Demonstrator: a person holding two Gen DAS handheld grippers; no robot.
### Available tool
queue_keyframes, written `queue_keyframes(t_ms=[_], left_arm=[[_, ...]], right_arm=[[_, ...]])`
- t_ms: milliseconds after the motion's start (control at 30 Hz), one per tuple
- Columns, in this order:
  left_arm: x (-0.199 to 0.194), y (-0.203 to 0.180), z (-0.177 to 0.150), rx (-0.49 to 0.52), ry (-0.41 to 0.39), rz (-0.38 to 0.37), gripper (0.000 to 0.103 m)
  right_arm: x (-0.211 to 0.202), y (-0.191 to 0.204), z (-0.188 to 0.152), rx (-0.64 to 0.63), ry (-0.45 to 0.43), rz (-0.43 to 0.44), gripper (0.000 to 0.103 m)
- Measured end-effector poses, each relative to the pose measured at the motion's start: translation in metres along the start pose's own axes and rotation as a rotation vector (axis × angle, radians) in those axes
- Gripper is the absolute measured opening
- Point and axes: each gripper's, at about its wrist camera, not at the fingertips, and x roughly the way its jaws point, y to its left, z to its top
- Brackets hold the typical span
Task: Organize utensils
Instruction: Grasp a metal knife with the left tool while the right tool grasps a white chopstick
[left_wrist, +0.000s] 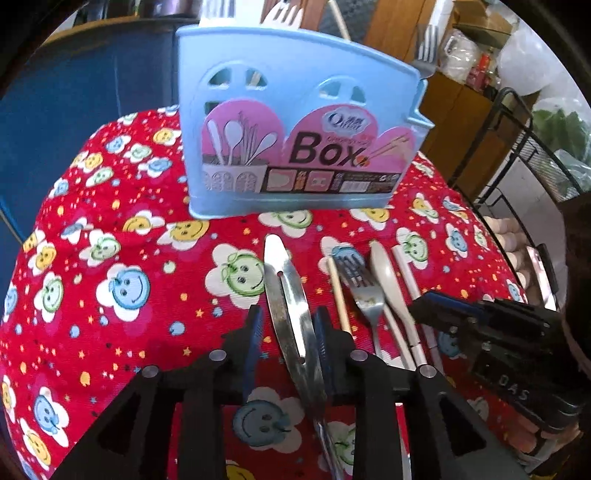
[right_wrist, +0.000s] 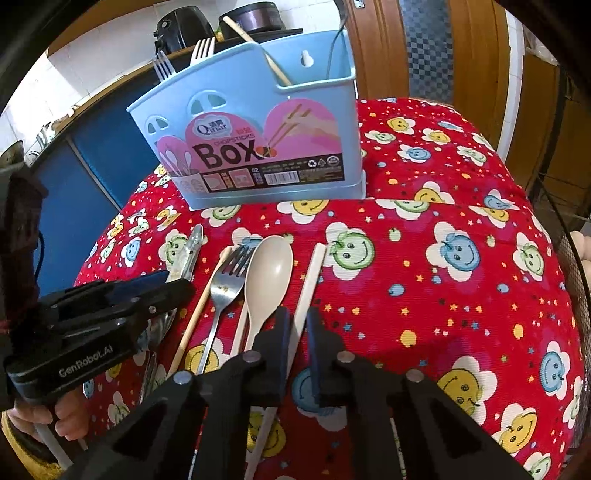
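Picking up is the step in hand: both grippers are low over a row of loose utensils on the red smiley-print tablecloth (right_wrist: 406, 310), in front of the blue utensil box (right_wrist: 240, 74).

- Left gripper (left_wrist: 288, 328): jaws moderately wide, straddling a flat slotted steel utensil (left_wrist: 284, 288). The steel lies against the right-hand pad with clear space at the other, so I read it as not clamped. The piece rests on the cloth.
- Right gripper (right_wrist: 298, 328): jaws drawn narrow about the white chopstick (right_wrist: 314, 273), which runs between the fingers and appears pinched. It lies flat, its far end pointing at the box.
- Between the two grippers, untouched: a wooden chopstick (right_wrist: 199, 306), a metal fork (right_wrist: 225, 284) with specks on it, and a beige spoon (right_wrist: 269, 266), side by side, heads toward the box.
- Box: upright near the table's far edge, pink "Box" label facing the cameras. Two forks (right_wrist: 201, 51) stand in its left part and one wooden chopstick (right_wrist: 255, 44) leans in the right compartment.

Judgement: sorting is partly done, with five pieces left. The next move calls for lifting the white chopstick clear, tipping it upright and lowering it into the chopstick compartment. The left jaws must close on the steel piece before any lift. It looks thin, smooth and slippery.
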Motion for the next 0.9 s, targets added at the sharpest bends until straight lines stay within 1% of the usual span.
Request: queue_keyframes(t_ms=[133,200,233,267,367,600,700,767,900], left_arm=[[0.000,0.007,0.000,-0.021,-0.001,-0.035,0.029],[0.000,0.011,0.001,-0.043,0.002,-0.080,0.028],[0.000,0.014,0.002,-0.055,0.000,-0.108,0.022],[0.000,0.016,0.002,-0.063,0.001,-0.135,0.013],[0.001,0.020,0.001,-0.082,0.006,-0.171,0.005],[-0.001,0.014,-0.003,-0.052,-0.001,-0.170,0.004],[0.006,0.010,-0.002,-0.051,0.023,-0.157,0.006],[0.009,0.009,0.000,-0.052,0.033,-0.159,0.008],[0.017,0.006,0.007,-0.040,0.064,-0.174,0.008]], right_arm=[[0.000,-0.003,0.001,0.007,0.002,0.014,0.011],[0.000,-0.006,0.001,0.026,0.003,0.032,0.011],[0.000,-0.008,0.002,0.039,0.004,0.043,0.010],[0.000,-0.010,0.002,0.049,0.005,0.053,0.010],[-0.002,-0.012,0.002,0.057,-0.004,0.054,0.009],[-0.004,-0.015,0.002,0.064,-0.005,0.053,0.008],[-0.002,-0.015,0.003,0.057,0.008,0.048,0.008],[0.000,-0.014,0.004,0.048,0.022,0.047,0.008],[0.007,-0.013,0.010,0.040,0.064,0.046,0.009]])
